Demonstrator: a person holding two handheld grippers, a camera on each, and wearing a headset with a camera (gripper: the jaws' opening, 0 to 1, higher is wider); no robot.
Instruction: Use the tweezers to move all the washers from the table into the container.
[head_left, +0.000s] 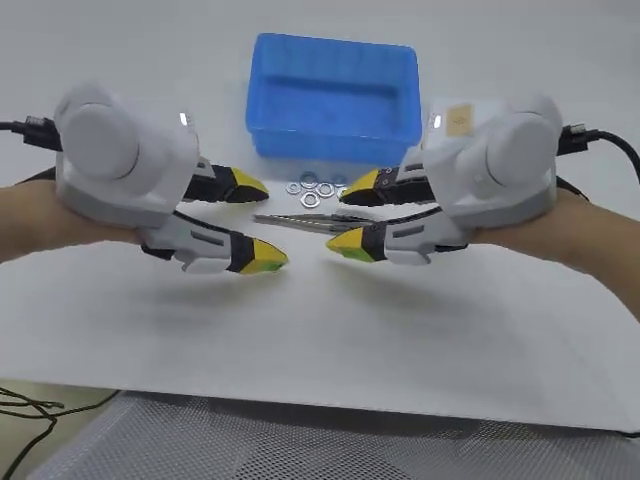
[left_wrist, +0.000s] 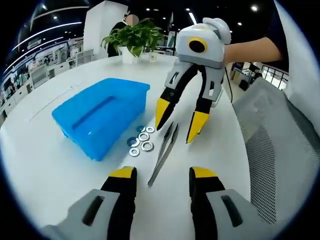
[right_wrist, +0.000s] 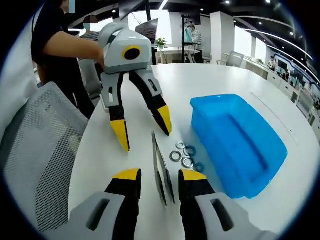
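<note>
Metal tweezers (head_left: 300, 222) (left_wrist: 163, 152) (right_wrist: 161, 169) lie flat on the white table between my two grippers. Several washers (head_left: 312, 188) (left_wrist: 140, 140) (right_wrist: 185, 153) sit in a cluster just in front of the blue container (head_left: 335, 97) (left_wrist: 100, 115) (right_wrist: 240, 137), which looks empty. My left gripper (head_left: 255, 220) (left_wrist: 158, 176) (right_wrist: 145, 127) hovers open to the left of the tweezers. Facing it, my right gripper (head_left: 352, 214) (right_wrist: 157, 177) (left_wrist: 178, 120) stands open to their right. Nothing is between either pair of jaws.
The white table (head_left: 300, 340) runs to a front edge, with a grey mesh chair (right_wrist: 45, 150) (left_wrist: 280, 150) below it. A potted plant (left_wrist: 132, 40) stands at the table's far end. A person stands in the background of the right gripper view.
</note>
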